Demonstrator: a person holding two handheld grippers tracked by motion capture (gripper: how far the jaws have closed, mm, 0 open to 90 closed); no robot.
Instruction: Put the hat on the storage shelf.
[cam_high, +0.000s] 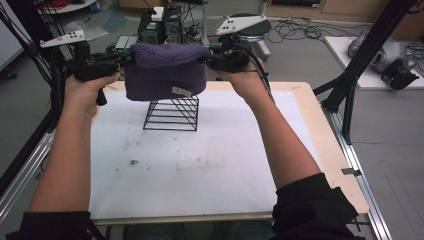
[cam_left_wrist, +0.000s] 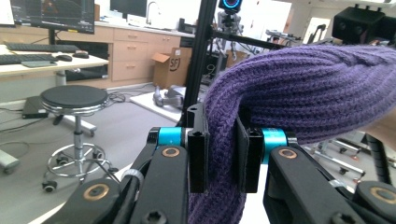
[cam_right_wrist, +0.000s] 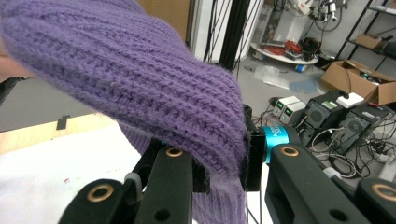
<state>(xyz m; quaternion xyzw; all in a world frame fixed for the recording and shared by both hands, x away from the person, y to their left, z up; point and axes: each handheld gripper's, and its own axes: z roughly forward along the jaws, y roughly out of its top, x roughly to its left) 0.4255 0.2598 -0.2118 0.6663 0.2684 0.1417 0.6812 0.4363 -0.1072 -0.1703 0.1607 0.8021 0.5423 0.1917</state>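
Observation:
A purple knitted hat (cam_high: 165, 70) hangs stretched between my two grippers, above a black wire stand (cam_high: 172, 114) at the back of the white mat. My left gripper (cam_high: 125, 59) is shut on the hat's left edge, and its jaws pinch the purple knit (cam_left_wrist: 280, 88) in the left gripper view, where the gripper (cam_left_wrist: 219, 154) points level. My right gripper (cam_high: 209, 56) is shut on the hat's right edge; the knit (cam_right_wrist: 116, 74) drapes over its jaws in the right gripper view, with the gripper (cam_right_wrist: 224, 163) half hidden under it. A small white label (cam_high: 181, 91) shows on the hat's lower front.
A white mat (cam_high: 200, 160) covers the wooden table (cam_high: 320, 130). Black frame struts (cam_high: 360, 60) rise at the right and left. A round stool (cam_high: 252, 27) and electronic boxes (cam_high: 160, 27) with cables stand on the floor behind the table.

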